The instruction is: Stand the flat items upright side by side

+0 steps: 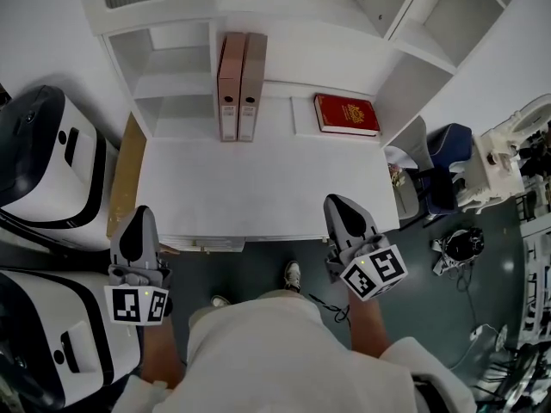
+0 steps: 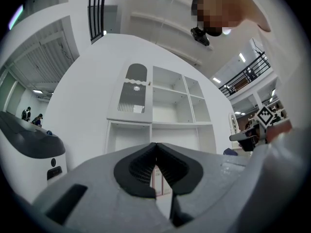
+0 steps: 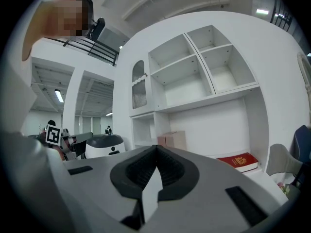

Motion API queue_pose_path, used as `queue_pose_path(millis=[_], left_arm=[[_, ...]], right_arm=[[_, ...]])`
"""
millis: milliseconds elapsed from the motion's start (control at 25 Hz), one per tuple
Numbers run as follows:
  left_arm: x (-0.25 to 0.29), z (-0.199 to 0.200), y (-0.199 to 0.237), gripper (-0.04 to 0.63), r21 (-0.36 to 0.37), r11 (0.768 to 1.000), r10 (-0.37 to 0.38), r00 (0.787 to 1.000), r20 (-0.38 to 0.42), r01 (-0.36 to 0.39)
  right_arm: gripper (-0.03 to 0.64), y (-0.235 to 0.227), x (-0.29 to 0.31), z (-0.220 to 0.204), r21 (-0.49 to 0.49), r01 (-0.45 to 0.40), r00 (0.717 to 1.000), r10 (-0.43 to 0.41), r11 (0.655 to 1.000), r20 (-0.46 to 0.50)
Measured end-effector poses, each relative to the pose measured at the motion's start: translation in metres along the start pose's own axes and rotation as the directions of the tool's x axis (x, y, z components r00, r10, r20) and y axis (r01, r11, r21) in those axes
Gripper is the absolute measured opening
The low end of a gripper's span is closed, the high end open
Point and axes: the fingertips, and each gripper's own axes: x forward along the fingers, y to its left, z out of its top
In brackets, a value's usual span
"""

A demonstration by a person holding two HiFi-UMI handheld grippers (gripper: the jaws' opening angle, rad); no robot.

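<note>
Book: the flat red hardcover book (image 1: 346, 114) lies straight ahead of my right gripper (image 1: 337, 203), right of two upright tan binders (image 1: 240, 84).
Fingers: I see both pairs together, empty.

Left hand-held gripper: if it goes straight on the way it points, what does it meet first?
Probably the two upright binders. They show dead in line behind the left hand-held gripper, whose jaws are shut and empty, with only bare desk between. Depth is hard to judge.

White shelving (image 1: 172, 101); white desk (image 1: 258, 188); grey floor (image 1: 486, 295)
</note>
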Motion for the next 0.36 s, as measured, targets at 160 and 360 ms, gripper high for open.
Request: queue_pose_path(millis=[160, 360], left_arm=[[0.0032, 0.0006, -0.0028, 0.016, 0.003, 1.0, 0.005, 1.0, 0.002, -0.005], [0.0078, 0.0007, -0.0074, 0.016, 0.003, 1.0, 0.01, 1.0, -0.001, -0.01]], right_arm=[[0.003, -0.0052, 0.001, -0.0003, 0.003, -0.005, 1.0, 0.005, 1.0, -0.001], [0.003, -0.0109, 0.0044, 0.0022, 0.0, -0.013, 1.0, 0.013, 1.0, -0.003]])
